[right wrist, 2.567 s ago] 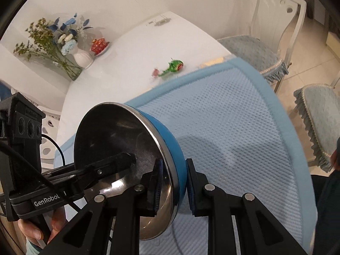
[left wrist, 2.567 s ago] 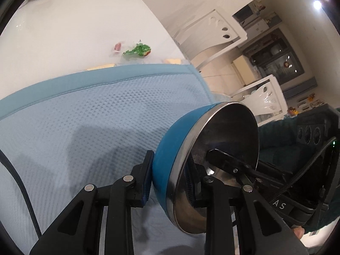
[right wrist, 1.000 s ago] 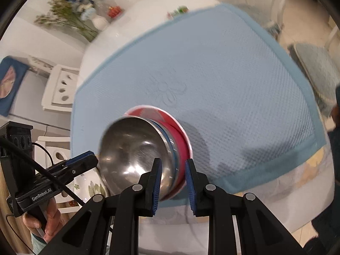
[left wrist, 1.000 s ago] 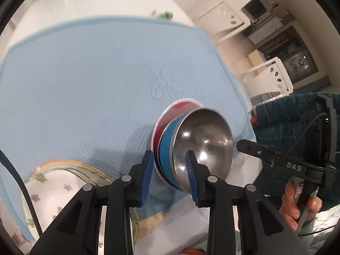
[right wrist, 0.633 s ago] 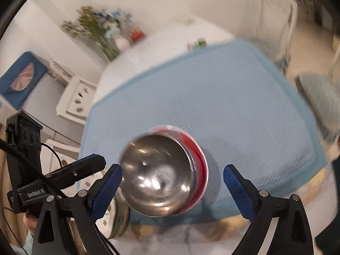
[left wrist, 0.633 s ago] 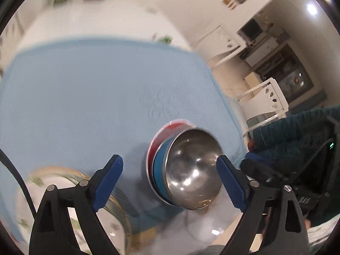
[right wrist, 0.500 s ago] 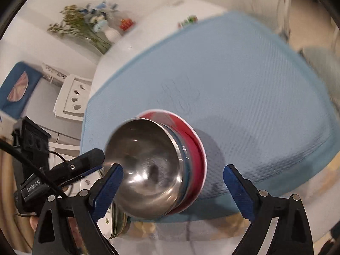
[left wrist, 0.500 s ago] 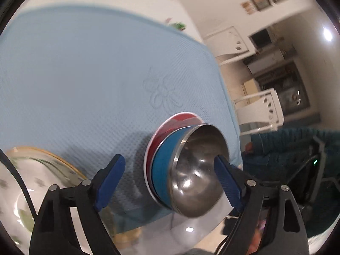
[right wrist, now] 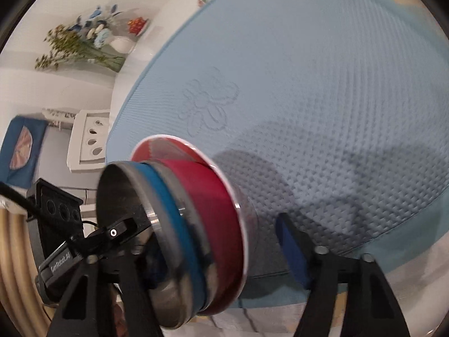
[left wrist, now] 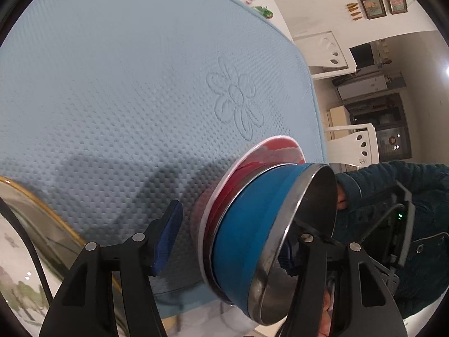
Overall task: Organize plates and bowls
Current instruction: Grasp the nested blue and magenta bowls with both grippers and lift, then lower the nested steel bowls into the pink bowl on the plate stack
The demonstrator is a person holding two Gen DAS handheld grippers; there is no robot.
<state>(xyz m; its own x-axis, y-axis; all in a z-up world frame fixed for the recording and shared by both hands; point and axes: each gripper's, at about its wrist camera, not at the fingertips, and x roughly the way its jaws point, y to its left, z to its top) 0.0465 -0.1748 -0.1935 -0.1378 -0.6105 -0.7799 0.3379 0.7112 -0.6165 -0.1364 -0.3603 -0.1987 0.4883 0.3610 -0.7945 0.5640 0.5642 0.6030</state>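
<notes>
A blue bowl with a steel inside (left wrist: 247, 255) sits nested in a red bowl (left wrist: 269, 151) near the front edge of the light blue mat (left wrist: 126, 84). My left gripper (left wrist: 227, 241) is open, its fingers straddling the rims of the stack. My right gripper (right wrist: 213, 252) is open too, with the blue bowl (right wrist: 174, 224) and the red bowl (right wrist: 216, 196) between its fingers. A white floral plate with a gold rim (left wrist: 25, 247) lies at the lower left in the left wrist view.
A flower vase (right wrist: 118, 45) and a small dish of red things (right wrist: 137, 24) stand at the table's far end. A green wrapped sweet (left wrist: 263, 11) lies beyond the mat. White chairs (left wrist: 331, 56) stand around the table.
Both grippers set the blue bowl into the red bowl, opened wide, and have now come down low around the stacked bowls.
</notes>
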